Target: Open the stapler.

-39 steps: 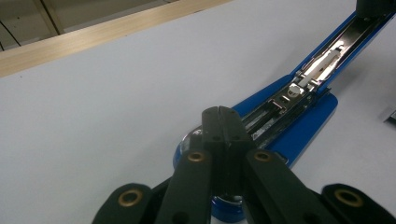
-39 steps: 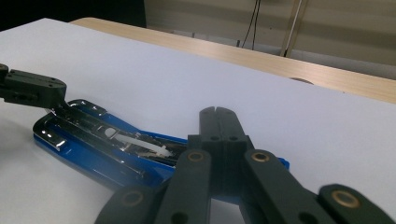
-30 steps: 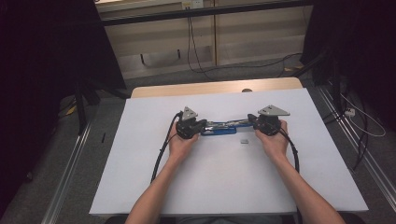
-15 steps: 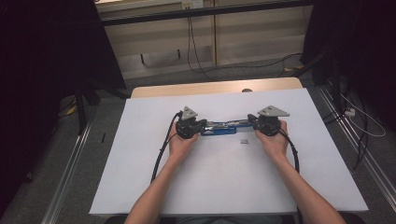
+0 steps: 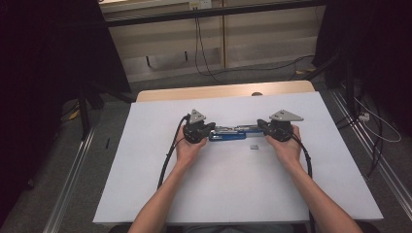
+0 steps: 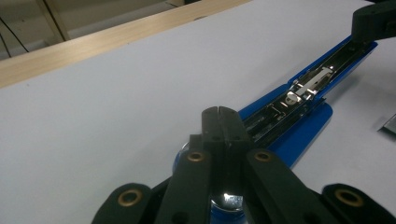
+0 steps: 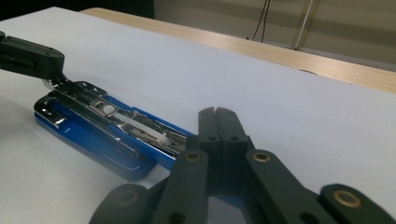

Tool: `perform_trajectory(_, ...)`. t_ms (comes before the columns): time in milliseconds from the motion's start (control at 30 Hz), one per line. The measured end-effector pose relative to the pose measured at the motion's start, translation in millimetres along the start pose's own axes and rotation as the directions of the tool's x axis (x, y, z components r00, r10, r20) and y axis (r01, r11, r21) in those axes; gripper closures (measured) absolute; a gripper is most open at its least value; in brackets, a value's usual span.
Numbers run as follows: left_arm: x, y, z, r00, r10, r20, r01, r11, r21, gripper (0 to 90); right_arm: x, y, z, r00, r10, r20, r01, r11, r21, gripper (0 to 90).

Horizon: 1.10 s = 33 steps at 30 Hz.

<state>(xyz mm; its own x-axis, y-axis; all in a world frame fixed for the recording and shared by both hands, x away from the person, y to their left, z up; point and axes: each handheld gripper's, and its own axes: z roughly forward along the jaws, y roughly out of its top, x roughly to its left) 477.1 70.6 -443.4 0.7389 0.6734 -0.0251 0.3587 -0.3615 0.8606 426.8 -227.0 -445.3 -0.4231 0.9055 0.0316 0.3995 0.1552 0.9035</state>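
Two black grippers, left gripper point(image 5: 210, 130) and right gripper point(image 5: 262, 127), are both clenched tight, one at each end of a glossy blue stapler point(image 5: 232, 135) lying flipped open, chrome rail showing, mid-desk. One small strip of staples point(image 5: 253, 147) sits just beside it on the smooth white desk point(image 5: 233, 189), with loads of bare room toward every edge.

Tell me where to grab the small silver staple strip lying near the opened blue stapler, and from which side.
Take the staple strip across its short width, from straight above: it lies flat on the white table, clear of the stapler. Likely the right tool, now shut, is nearer.
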Motion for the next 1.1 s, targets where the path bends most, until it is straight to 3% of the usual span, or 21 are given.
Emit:
perform_trajectory(100,-0.8,-0.3,0.1,0.9996,-0.023,0.016,0.023,0.9997,-0.006,86.0,-1.8,0.4,-1.8,1.0,0.007,-0.003,-0.007,1.0,-0.003,86.7)
perform_trajectory(267,-2.6,-1.3,-1.0,0.9999,-0.009,0.012,0.009,0.9998,-0.017,81.4,-3.5,1.1,-4.7,0.9998,0.014,-0.01,-0.015,1.0,-0.01,83.4)
perform_trajectory(367,-0.6,-0.6,-5.0,0.9994,-0.03,0.019,0.031,0.9991,-0.028,72.8,-4.2,2.3,-8.6,0.9995,0.019,-0.024,-0.019,1.0,-0.014,78.1)
perform_trajectory(533,1.2,-0.6,-12.1,0.9996,-0.028,-0.006,0.028,0.9992,-0.029,55.2,-6.4,2.4,-14.1,0.9987,0.036,-0.037,-0.036,0.999,-0.016,69.2)
perform_trajectory(767,6.9,-1.6,-21.1,0.998,-0.061,-0.016,0.061,0.9979,-0.02,30.8,-8.7,1.8,-21.4,0.998,0.049,-0.04,-0.05,0.999,-0.012,46.2)
perform_trajectory(867,6.3,-1.1,-26.0,0.9943,-0.107,-0.006,0.107,0.9943,0.002,19.2,-9.4,2.5,-25.9,0.9972,0.058,-0.047,-0.059,0.998,-0.029,39.4)
perform_trajectory(933,3.7,1.2,-29.9,0.9955,-0.095,0.005,0.095,0.9955,0.0,15.9,-11.1,3.0,-27.9,0.9978,0.052,-0.04,-0.054,0.998,-0.04,33.3)
perform_trajectory(1033,0.8,3.0,-33.9,0.9967,-0.08,-0.009,0.08,0.9966,-0.018,9.8,-12.2,3.2,-28.9,0.9975,0.058,-0.04,-0.059,0.997,-0.044,27.8)
perform_trajectory(1100,0.1,1.5,-39.0,0.9973,-0.073,-0.011,0.073,0.9968,-0.033,7.1,-12.5,2.6,-29.5,0.9975,0.06,-0.038,-0.061,0.997,-0.04,18.4)
